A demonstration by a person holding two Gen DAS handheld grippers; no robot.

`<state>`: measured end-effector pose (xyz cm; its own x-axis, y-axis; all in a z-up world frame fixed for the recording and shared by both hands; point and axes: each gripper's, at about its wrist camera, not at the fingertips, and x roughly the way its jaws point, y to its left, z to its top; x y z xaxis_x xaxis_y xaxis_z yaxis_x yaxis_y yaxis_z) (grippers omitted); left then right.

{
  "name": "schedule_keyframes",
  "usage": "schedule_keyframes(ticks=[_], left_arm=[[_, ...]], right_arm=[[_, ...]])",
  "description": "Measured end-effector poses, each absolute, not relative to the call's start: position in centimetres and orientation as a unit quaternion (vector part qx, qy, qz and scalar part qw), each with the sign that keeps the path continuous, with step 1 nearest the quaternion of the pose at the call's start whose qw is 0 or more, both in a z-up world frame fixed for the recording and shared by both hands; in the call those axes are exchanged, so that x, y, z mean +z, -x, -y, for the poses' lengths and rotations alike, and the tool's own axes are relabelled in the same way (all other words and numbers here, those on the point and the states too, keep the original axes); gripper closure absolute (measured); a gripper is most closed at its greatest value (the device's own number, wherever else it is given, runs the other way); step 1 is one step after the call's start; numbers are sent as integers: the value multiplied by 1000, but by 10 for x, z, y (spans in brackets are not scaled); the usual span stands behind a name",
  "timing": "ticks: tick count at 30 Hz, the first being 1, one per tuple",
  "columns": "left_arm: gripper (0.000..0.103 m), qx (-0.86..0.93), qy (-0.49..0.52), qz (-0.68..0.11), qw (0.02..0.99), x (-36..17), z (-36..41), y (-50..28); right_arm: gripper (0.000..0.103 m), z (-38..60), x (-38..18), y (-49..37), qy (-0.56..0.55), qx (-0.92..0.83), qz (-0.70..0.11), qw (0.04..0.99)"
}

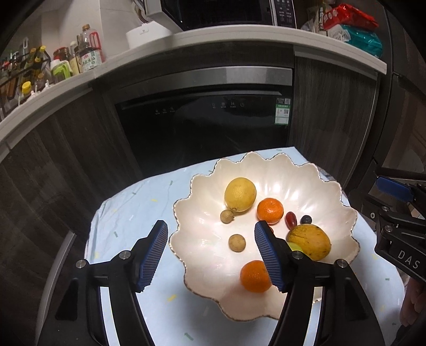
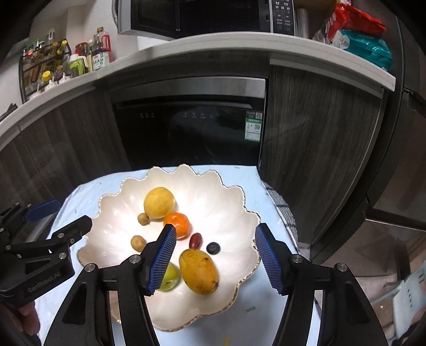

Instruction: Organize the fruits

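Observation:
A white scalloped bowl holds a lemon, two oranges, one of them in the right wrist view, two small brown fruits, a red grape, a blueberry, a mango and a green fruit. My left gripper is open and empty over the bowl's left part. My right gripper is open and empty above the mango.
The bowl sits on a small table with a light blue cloth. A black dishwasher and dark cabinets stand behind. The counter above carries bottles, a microwave and packets.

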<state>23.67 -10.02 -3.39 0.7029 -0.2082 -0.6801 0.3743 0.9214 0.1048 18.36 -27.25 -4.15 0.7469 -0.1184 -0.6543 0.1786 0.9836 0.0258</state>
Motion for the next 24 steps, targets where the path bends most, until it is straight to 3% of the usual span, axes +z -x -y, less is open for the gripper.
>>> schedule_keyframes(ticks=[24], left_arm=[[36, -133, -94, -324, 932, 5, 61, -152]], right_arm=[[40, 241, -8, -106, -40, -61, -315, 946]])
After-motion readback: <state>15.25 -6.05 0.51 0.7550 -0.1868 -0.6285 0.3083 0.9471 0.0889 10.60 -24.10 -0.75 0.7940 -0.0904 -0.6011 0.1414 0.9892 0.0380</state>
